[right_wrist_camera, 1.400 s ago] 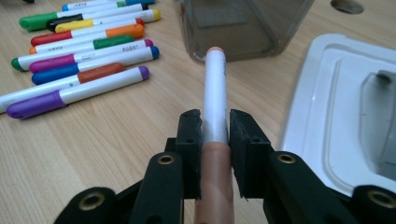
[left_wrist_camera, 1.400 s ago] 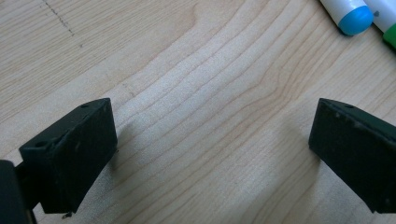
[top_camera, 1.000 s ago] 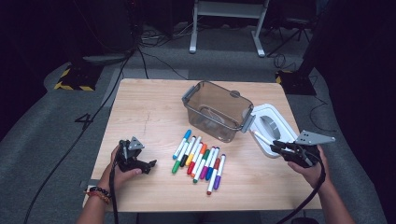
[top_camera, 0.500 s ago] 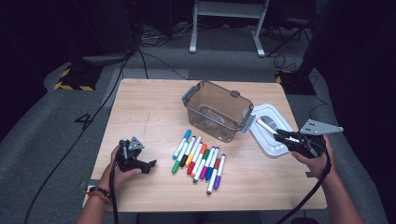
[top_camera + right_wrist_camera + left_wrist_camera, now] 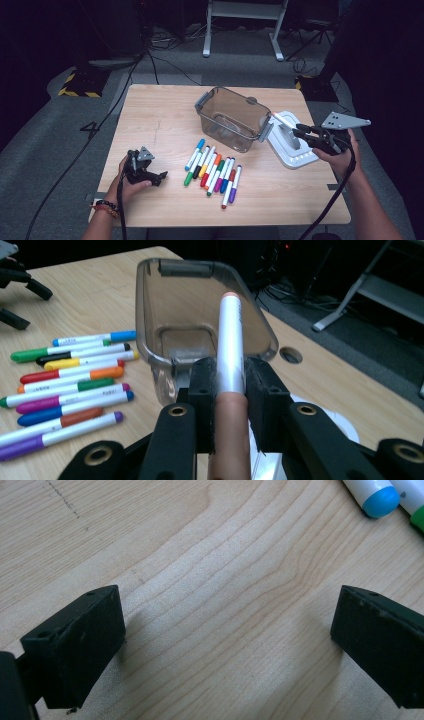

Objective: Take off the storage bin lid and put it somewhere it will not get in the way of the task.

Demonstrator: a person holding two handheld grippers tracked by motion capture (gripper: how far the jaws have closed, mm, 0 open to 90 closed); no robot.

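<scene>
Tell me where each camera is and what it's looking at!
High view: above the person's side, looking forward and down on the light wooden table; both forearms, left gripper and right gripper show.
Left gripper view: on the left gripper, facing down at bare wood between its open jaws.
Right gripper view: on the right gripper, looking along its jaws shut on a white peach-capped marker toward the clear smoky plastic bin.
Shared: high and right gripper views both show the bin and the row of coloured markers.
</scene>
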